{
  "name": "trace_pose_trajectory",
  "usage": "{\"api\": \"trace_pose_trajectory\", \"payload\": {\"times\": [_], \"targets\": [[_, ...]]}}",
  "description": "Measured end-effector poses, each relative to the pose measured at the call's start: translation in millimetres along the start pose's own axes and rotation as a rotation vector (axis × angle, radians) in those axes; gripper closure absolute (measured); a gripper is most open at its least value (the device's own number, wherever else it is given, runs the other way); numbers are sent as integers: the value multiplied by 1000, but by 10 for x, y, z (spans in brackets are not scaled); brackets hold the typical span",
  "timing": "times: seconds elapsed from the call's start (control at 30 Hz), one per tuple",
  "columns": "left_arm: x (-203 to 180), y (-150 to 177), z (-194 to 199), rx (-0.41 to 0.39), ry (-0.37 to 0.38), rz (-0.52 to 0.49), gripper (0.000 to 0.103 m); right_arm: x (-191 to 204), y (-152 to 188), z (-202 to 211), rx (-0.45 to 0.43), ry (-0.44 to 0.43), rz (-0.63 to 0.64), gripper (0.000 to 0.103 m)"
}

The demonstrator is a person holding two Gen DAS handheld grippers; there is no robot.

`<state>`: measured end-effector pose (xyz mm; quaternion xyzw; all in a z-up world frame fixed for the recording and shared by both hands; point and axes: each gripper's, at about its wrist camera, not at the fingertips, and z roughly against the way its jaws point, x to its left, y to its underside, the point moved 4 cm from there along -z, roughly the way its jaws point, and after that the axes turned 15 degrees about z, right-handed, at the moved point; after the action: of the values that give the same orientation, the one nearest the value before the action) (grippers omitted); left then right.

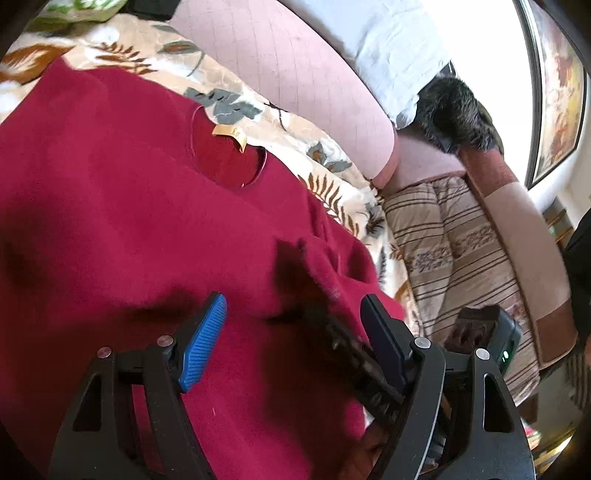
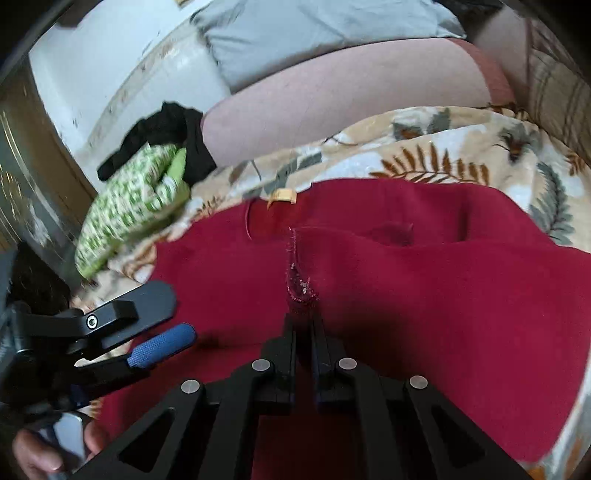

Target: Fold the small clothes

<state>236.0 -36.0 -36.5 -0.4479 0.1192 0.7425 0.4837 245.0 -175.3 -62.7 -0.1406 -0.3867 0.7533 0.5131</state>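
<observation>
A dark red sweater lies spread on a leaf-patterned blanket, its neckline and tan label facing up. My left gripper is open just above the sweater's right part, with nothing between its blue pads. The right gripper shows beside it in the left wrist view. In the right wrist view my right gripper is shut on a pinched fold of the sweater, which bunches up at the fingertips. The left gripper hovers open at the sweater's left edge.
A pink cushion and a grey pillow lie behind the blanket. A green-and-white garment and black cloth lie at the left. A striped quilt and a dark furry item lie to the right.
</observation>
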Motion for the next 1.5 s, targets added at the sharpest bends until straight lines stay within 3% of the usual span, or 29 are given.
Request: {"api": "trace_pose_trajectory", "payload": {"times": [0.13, 0.2, 0.3, 0.57, 0.6, 0.67, 0.7, 0.77, 0.8, 0.87, 0.93, 1.07, 1.33, 1.5], "targets": [[-60, 53, -313, 100, 34, -52, 28, -56, 26, -29, 26, -12, -4, 76], [-68, 136, -505, 171, 30, -75, 28, -76, 68, 64, 20, -16, 10, 58], [-148, 181, -583, 154, 12, -146, 27, -77, 117, 116, 86, -22, 28, 57], [-232, 96, -702, 152, 24, -190, 30, -100, 298, 235, 228, -5, 36, 57], [-243, 105, -707, 155, 20, -201, 34, -114, 314, 252, 232, -8, 19, 57], [-265, 127, -753, 166, -8, -223, 57, -146, 338, 311, 228, -22, -31, 57], [-267, 145, -778, 169, -25, -234, 60, -153, 353, 343, 226, -32, -56, 57], [-253, 174, -815, 165, -71, -262, 93, -118, 376, 378, 230, -33, -65, 57], [-259, 187, -819, 162, -94, -278, 97, -83, 384, 389, 232, -29, -59, 57], [-373, 172, -693, 113, -86, -320, 97, 19, 419, 383, 243, -31, -31, 57], [-522, 102, -492, 64, -30, -339, 97, 119, 455, 364, 255, -43, -11, 57], [-647, -200, 79, -100, 17, -319, 97, 278, 483, 335, 264, -48, 40, 56], [338, -834, 953, -402, -229, -30, 97, 352, 462, 262, 276, -34, 67, 49], [838, -980, 1089, -437, -299, 111, 97, 380, 458, 242, 275, -24, 92, 46]]}}
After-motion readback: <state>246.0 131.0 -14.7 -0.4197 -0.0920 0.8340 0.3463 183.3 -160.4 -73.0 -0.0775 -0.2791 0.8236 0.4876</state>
